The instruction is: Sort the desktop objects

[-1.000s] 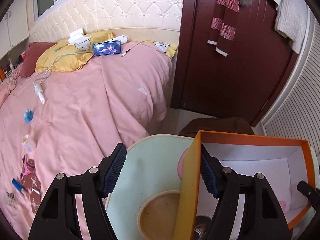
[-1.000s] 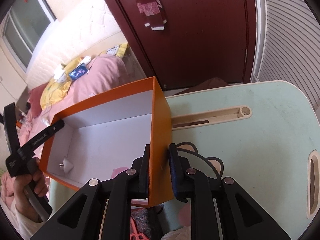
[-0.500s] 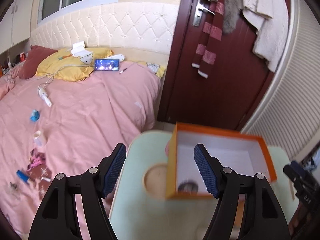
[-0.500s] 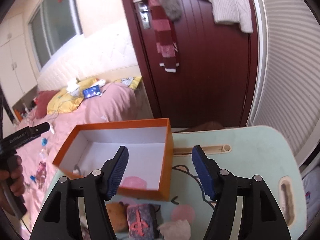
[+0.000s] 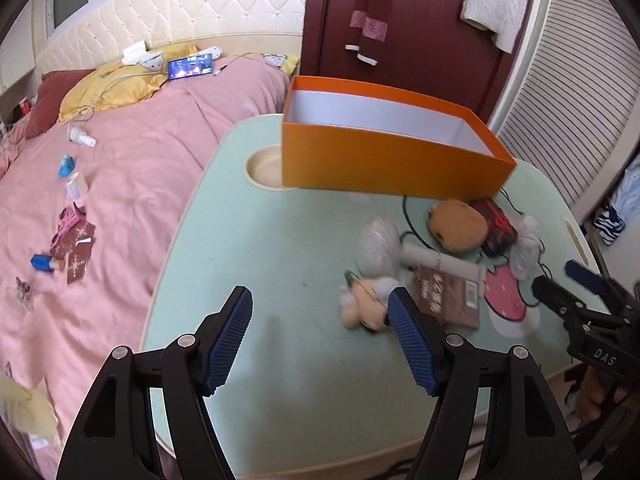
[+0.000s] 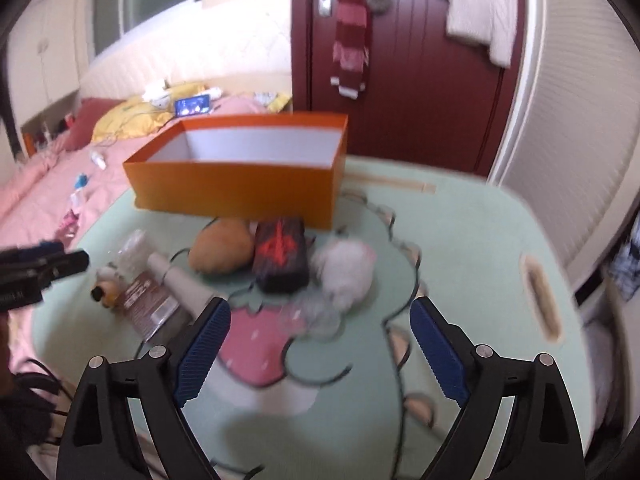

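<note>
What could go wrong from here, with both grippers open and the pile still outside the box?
1. The orange box sits at the far end of the table, one corner over the round cup recess; a push while loading might shift it toward the edge.
2. The brown plush, dark red-marked block and white fluffy toy touch, so a grasp could drag a neighbour along.

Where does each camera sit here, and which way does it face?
Left wrist: on the left claw, over the table's bed-side corner, facing the orange box; own open fingers show.
Right wrist: on the right claw, facing box and door; own open fingers show.
Shared: box, brown plush, each other's claw.
</note>
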{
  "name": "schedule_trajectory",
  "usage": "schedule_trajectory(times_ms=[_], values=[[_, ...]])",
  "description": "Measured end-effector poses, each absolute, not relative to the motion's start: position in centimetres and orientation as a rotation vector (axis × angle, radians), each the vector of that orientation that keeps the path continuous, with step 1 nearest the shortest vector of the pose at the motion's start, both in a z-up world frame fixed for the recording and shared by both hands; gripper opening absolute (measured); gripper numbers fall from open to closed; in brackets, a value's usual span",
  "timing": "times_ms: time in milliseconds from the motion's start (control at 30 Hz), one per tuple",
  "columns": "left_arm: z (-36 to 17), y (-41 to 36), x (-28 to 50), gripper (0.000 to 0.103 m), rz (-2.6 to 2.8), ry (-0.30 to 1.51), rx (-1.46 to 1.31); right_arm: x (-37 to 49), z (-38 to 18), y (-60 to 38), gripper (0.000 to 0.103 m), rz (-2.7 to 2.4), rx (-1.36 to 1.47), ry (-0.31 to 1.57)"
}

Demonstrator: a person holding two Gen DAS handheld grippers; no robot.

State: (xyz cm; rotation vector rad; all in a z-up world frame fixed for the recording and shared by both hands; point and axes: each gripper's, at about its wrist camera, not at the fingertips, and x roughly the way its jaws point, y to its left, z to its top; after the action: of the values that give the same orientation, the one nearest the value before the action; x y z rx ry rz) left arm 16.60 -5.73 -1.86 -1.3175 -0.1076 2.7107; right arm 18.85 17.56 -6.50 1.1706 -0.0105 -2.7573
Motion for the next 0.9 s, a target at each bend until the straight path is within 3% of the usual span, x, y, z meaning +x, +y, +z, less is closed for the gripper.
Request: schedule_trajectory(times_ms=[67, 367, 500, 567, 700, 800, 900], values=[[-1.7, -5.1, 17.0, 0.071, 2.707, -0.080, -1.299, 19.1, -7.2, 18.0, 0.092, -2.718, 1.223, -0.101], [-3.3, -3.3, 15.3, 0.071, 2.672, -0.078, -1.345, 19.5, -9.0, 16.9, 0.093, -2.762, 1.293, 0.093], [-3.6, -3.6, 14.4, 0.071, 2.712, -0.094, -1.342, 19.4, -9.2, 16.7, 0.096, -2.752, 1.294, 0.098], [-4.4, -3.7, 13.9, 0.063, 2.700, -0.075, -1.393, 19.3, -9.2, 16.8, 0.097, -2.755, 1.295, 0.093], [-4.8, -4.2, 14.0, 0.064, 2.723, -0.078, -1.347, 19.1, -9.3, 16.8, 0.097, -2.761, 1.296, 0.091], [-5.3, -5.0, 14.4, 0.073, 2.789, -0.090, -1.290, 19.2, -9.3, 16.9, 0.101, -2.765, 1.291, 0.091], [-5.8, -5.8, 15.0, 0.089, 2.864, -0.111, -1.235, 19.2, -9.5, 17.1, 0.102, -2.779, 1.280, 0.086]])
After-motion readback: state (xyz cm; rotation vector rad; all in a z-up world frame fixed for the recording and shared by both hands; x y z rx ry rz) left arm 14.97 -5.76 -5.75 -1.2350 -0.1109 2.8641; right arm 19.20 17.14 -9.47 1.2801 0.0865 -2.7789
